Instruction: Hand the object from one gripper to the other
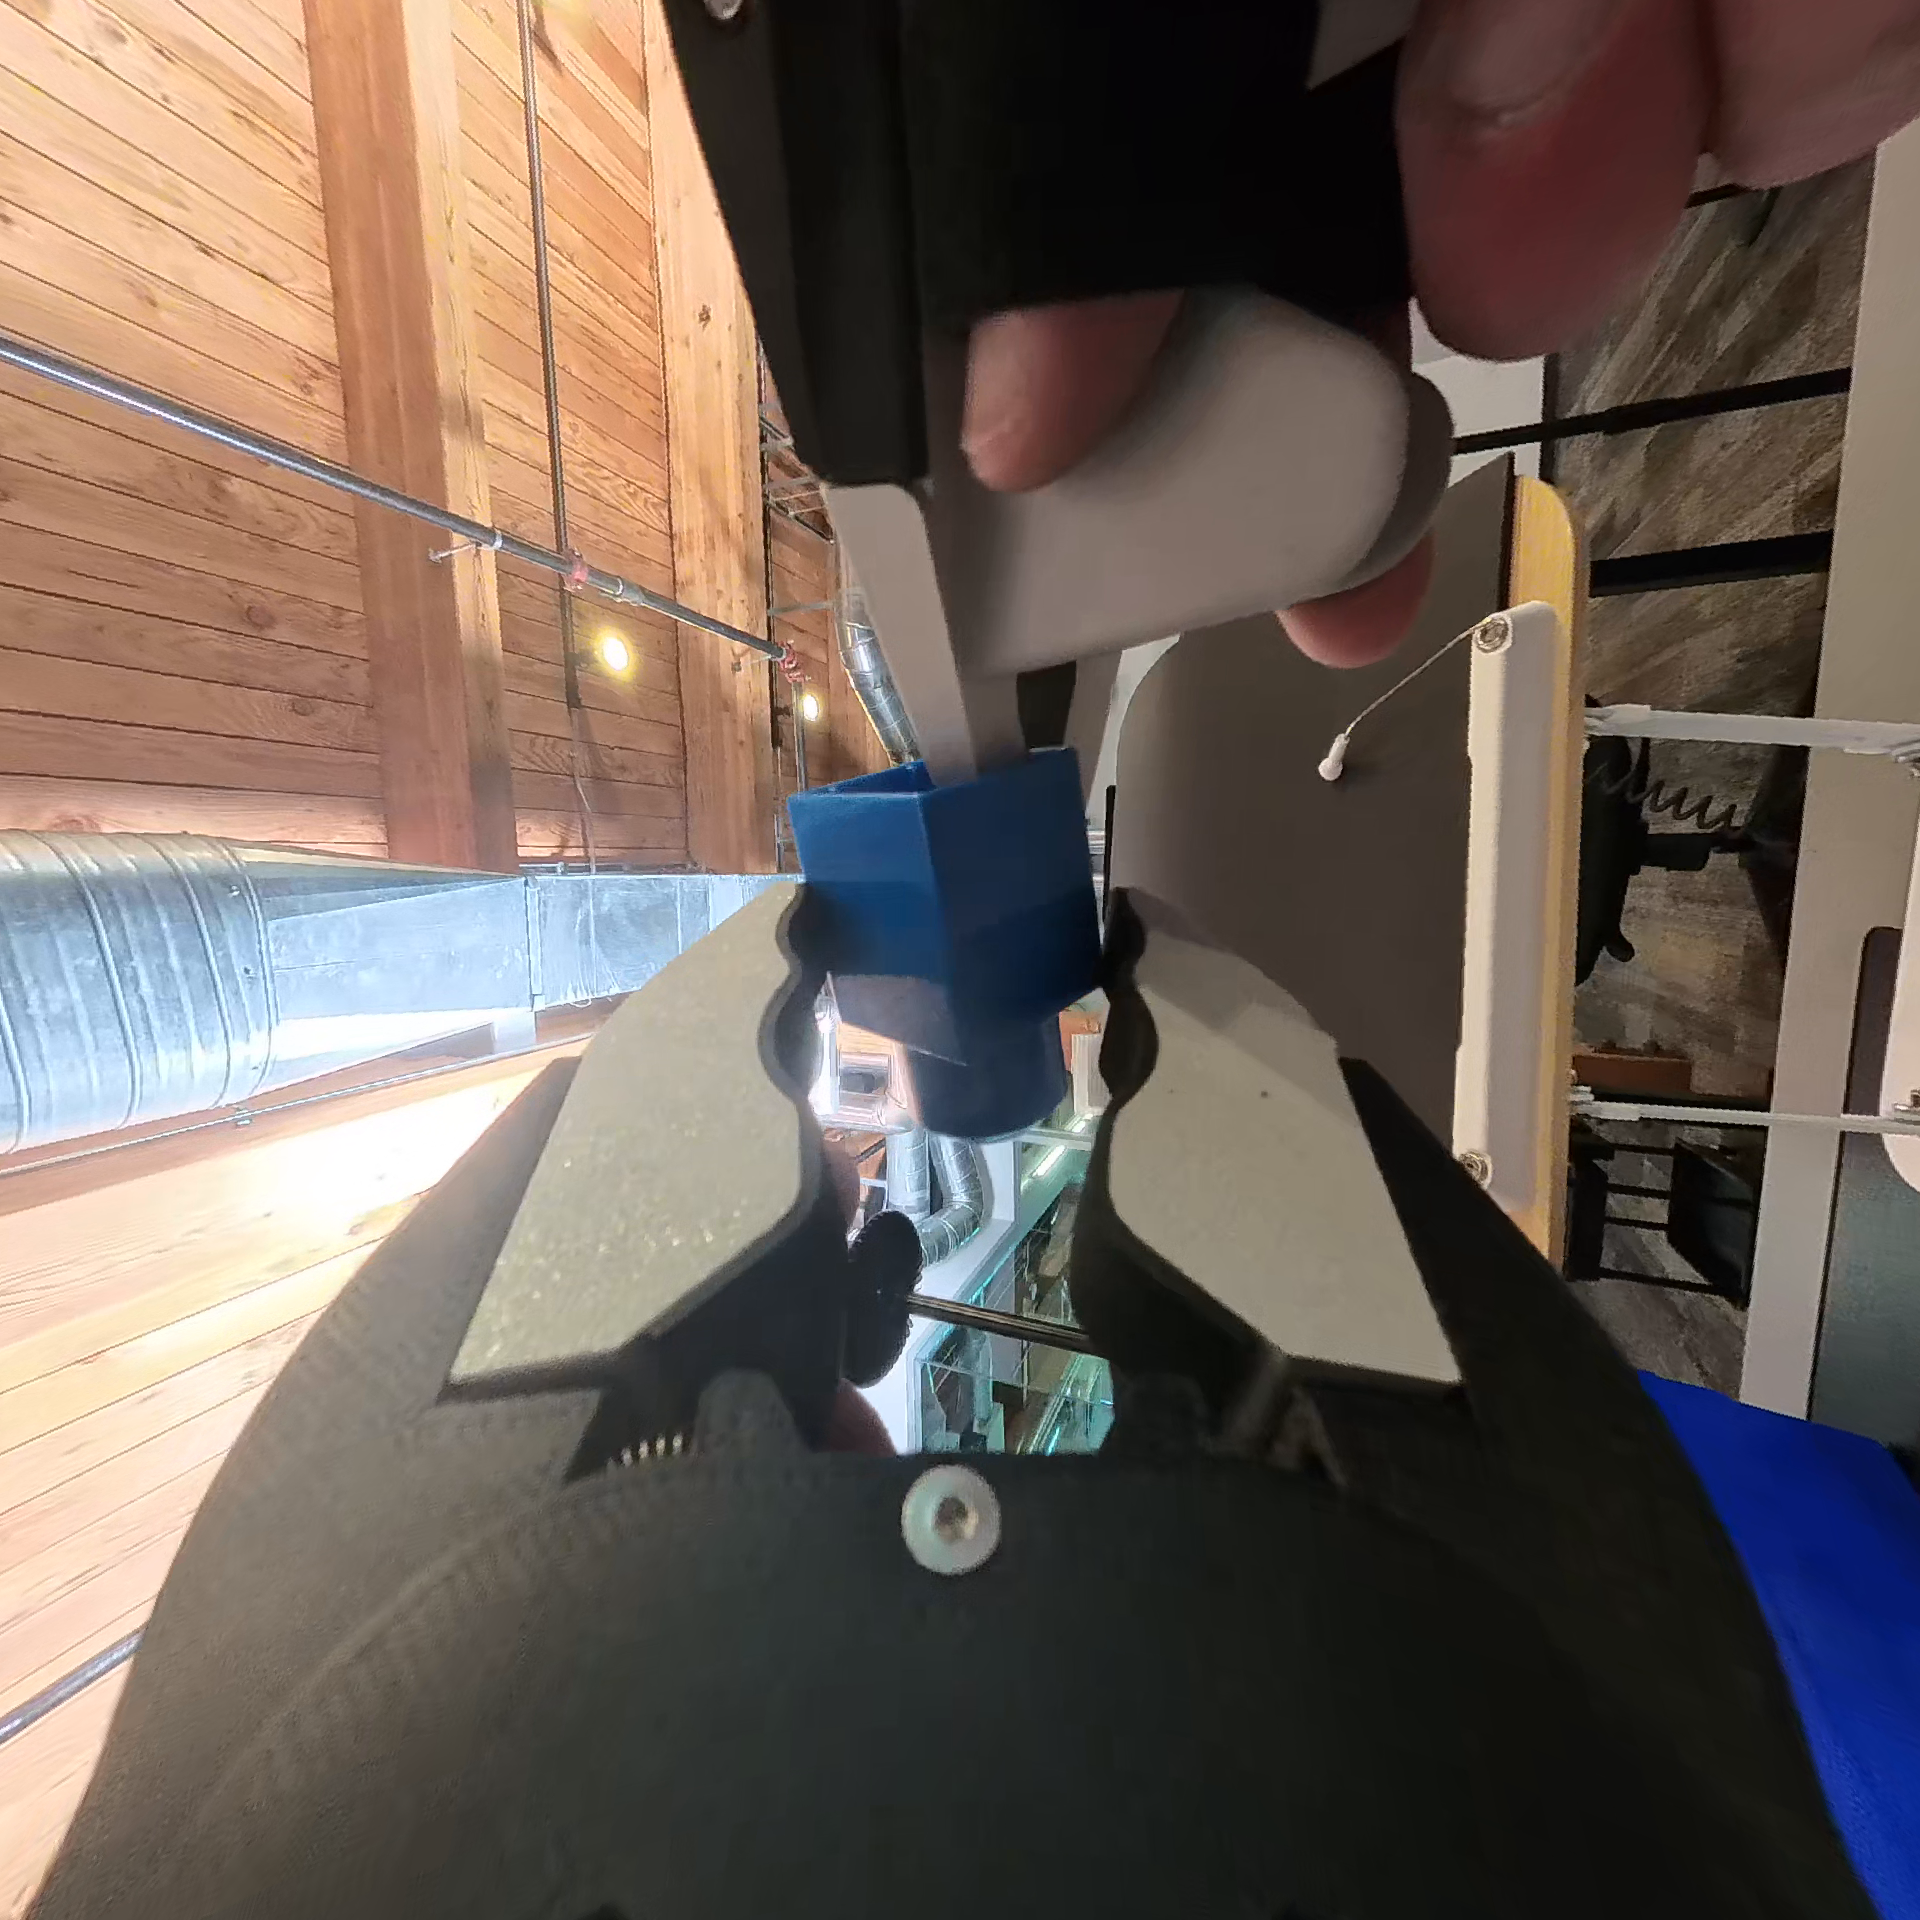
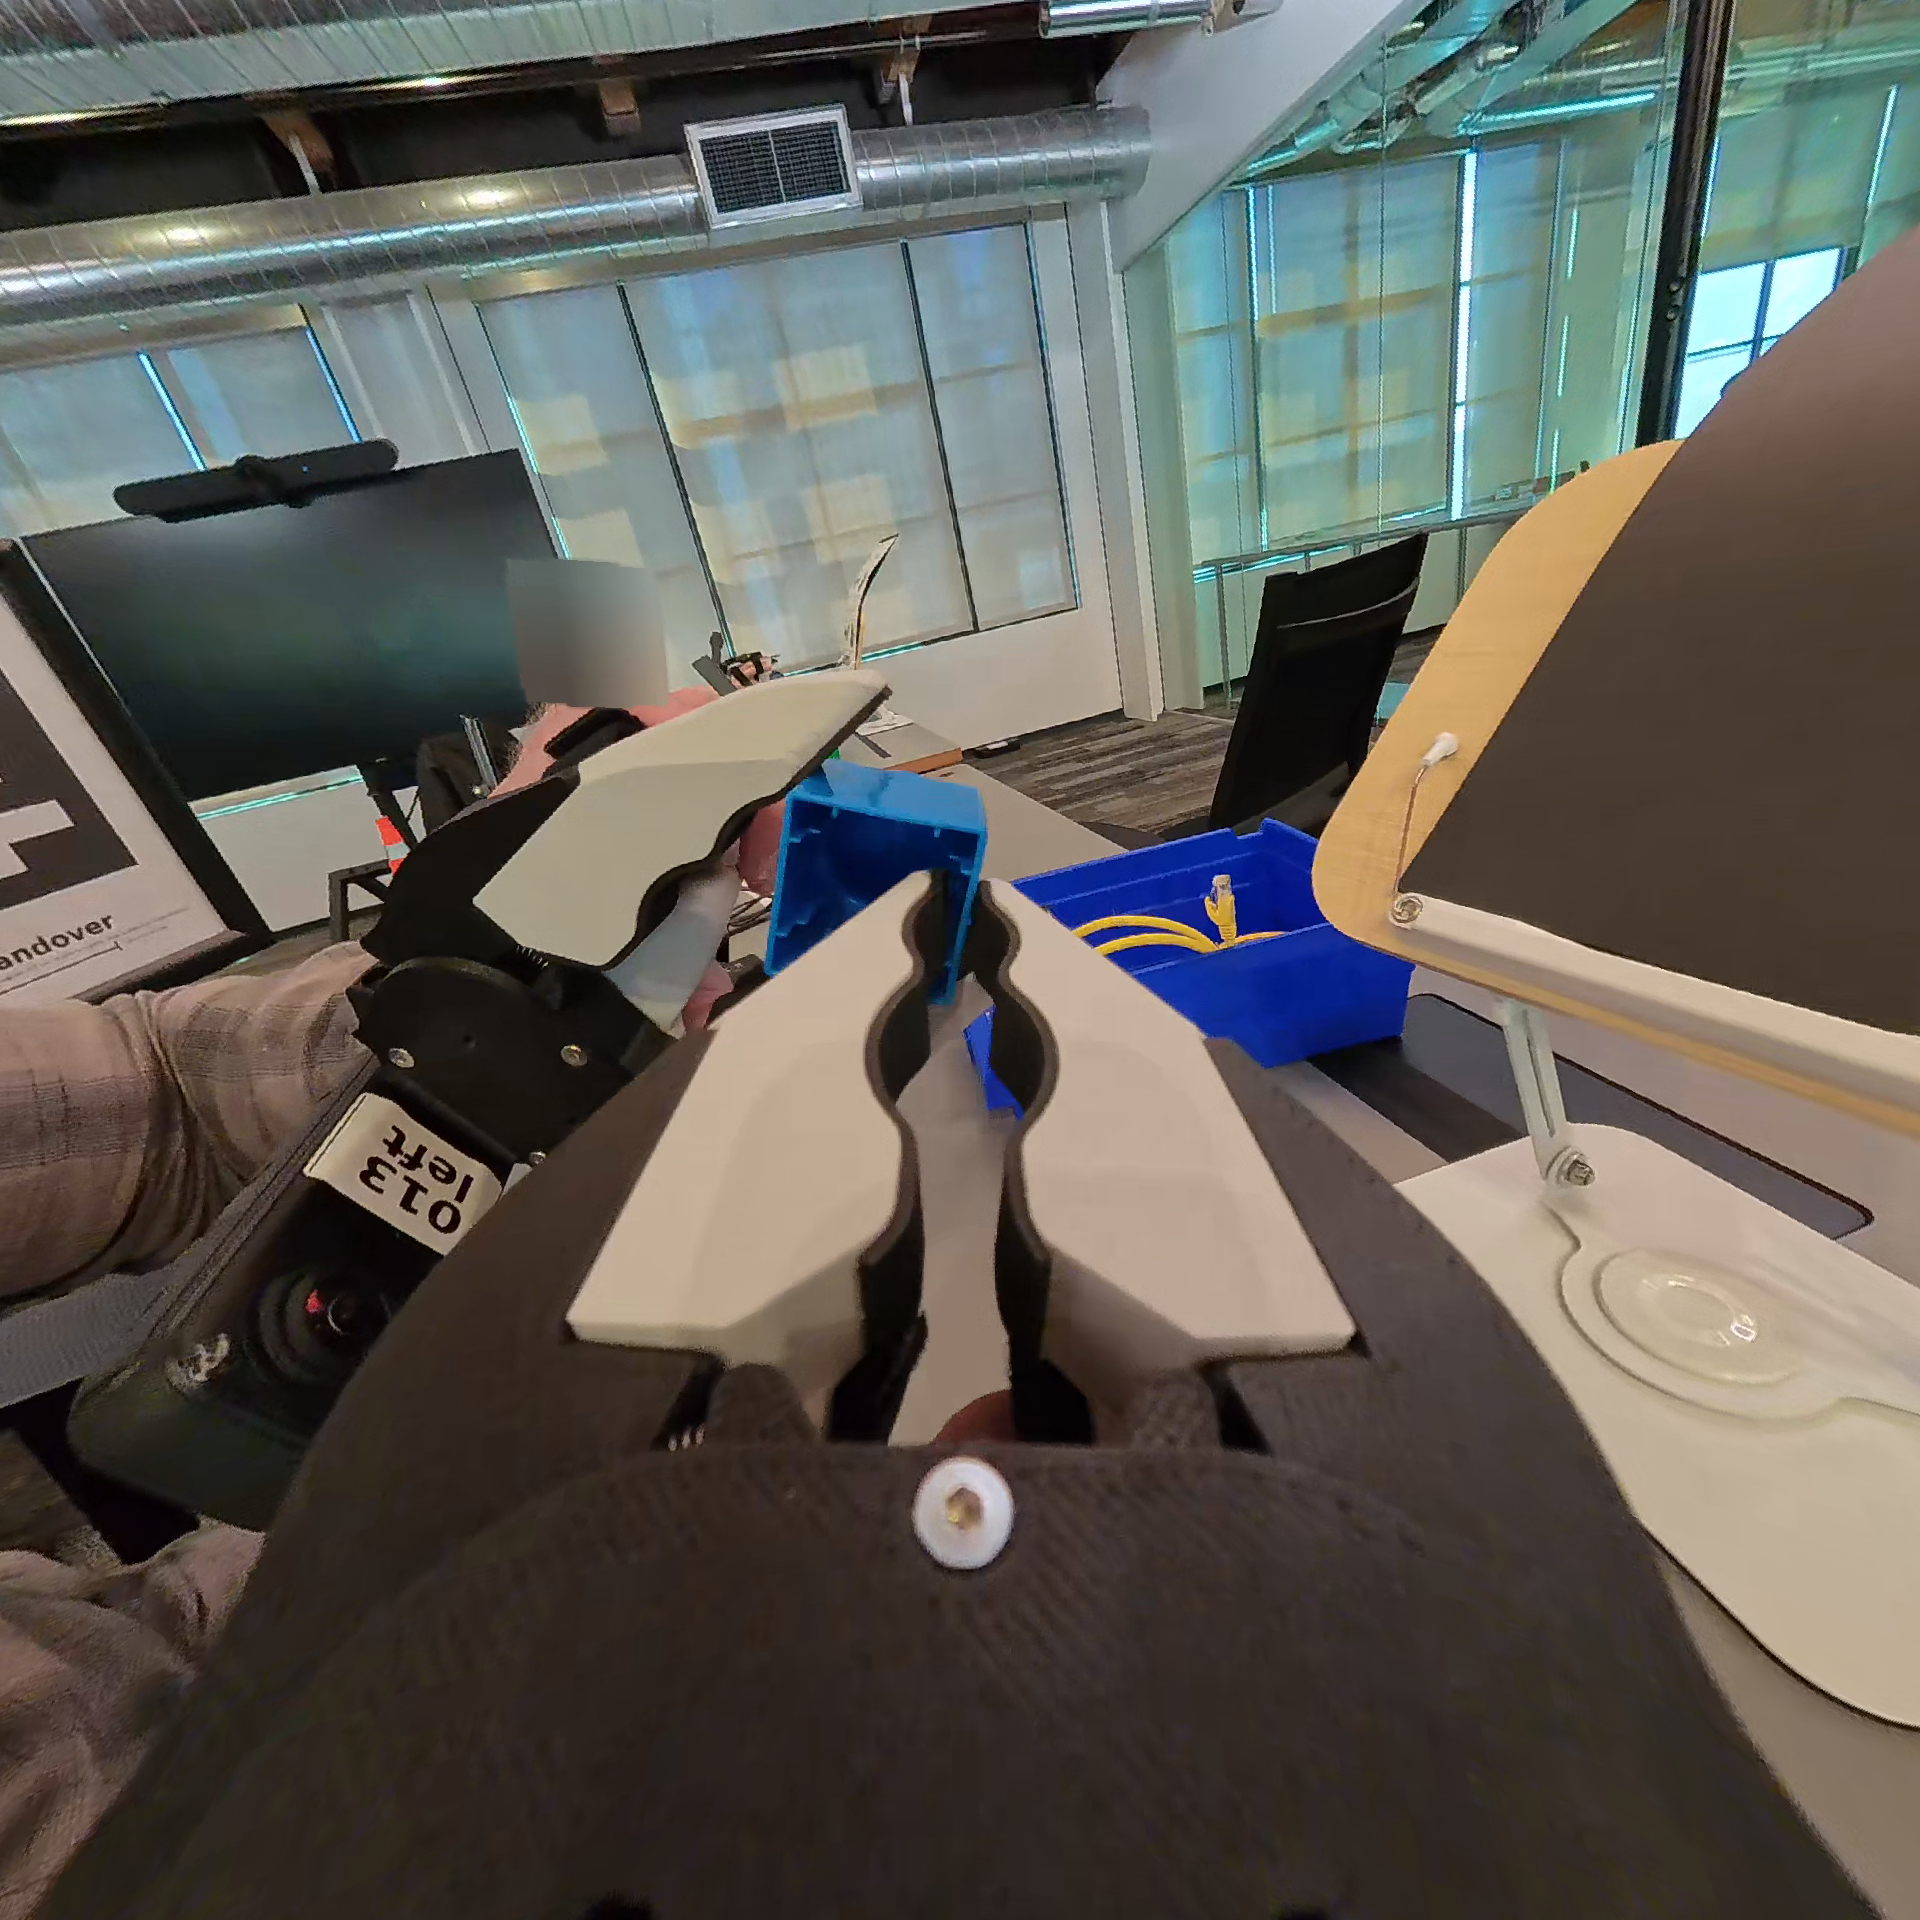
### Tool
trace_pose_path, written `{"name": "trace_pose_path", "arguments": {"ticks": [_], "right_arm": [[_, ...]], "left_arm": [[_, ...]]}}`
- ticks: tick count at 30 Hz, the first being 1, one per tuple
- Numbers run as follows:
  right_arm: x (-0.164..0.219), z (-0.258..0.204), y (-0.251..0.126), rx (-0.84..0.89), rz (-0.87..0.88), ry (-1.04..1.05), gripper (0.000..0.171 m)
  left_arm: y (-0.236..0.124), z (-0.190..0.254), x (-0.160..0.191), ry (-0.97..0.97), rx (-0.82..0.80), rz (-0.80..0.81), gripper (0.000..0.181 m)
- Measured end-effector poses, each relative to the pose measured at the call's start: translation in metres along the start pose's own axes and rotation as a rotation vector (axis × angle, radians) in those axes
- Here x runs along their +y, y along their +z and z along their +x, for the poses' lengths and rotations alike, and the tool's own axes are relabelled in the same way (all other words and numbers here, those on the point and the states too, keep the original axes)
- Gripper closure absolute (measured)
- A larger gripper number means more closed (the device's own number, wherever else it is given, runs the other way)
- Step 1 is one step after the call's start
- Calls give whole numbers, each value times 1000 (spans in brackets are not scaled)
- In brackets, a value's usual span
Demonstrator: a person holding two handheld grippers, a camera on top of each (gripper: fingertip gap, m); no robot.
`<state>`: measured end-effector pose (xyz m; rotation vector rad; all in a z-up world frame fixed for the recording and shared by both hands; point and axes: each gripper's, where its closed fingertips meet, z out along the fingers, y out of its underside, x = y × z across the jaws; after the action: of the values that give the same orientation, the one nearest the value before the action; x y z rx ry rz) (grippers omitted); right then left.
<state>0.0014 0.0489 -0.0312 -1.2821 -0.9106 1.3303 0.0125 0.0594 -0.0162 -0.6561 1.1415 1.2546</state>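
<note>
A: Largest first. What carries everything?

B: A grey surface (image 2: pixel 1049 821) running back toward the windows. On it, a blue plastic storage bin (image 2: pixel 1247 977) holding a coiled yellow network cable (image 2: pixel 1174 935). To the right, a white base with a tilted wood-edged dark panel (image 2: pixel 1714 727) on a metal strut.

A: The claws?

B: Right claw (image 2: pixel 961 904): grey fingers with black wavy pads, nearly together, clenched on one thin wall of the object. Left claw (image 1: pixel 951 935): spread wider, gripping the object's body across its sides. Both hold it at once.

A: And the object?

B: A blue hollow plastic box (image 2: pixel 873 842), open on one face, ribbed inside. It sits in mid-air above the surface, between the two claws, just left of the bin in the right wrist view. In the left wrist view the blue box (image 1: pixel 935 894) has the right claw (image 1: pixel 977 748) reaching into its open top from above, one pale finger inside and the other outside the wall.

A: Hands?

B: Fingers (image 1: pixel 1049 405) wrap the right claw's handle. A plaid sleeve (image 2: pixel 156 1101) runs behind the left claw (image 2: pixel 769 810), which comes in from the left side.
</note>
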Motion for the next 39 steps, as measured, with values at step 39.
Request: {"name": "trace_pose_path", "arguments": {"ticks": [39], "right_arm": [[8,7,-5,23,-93,-201,171]], "left_arm": [[4,18,-8,8,304,105,136]]}}
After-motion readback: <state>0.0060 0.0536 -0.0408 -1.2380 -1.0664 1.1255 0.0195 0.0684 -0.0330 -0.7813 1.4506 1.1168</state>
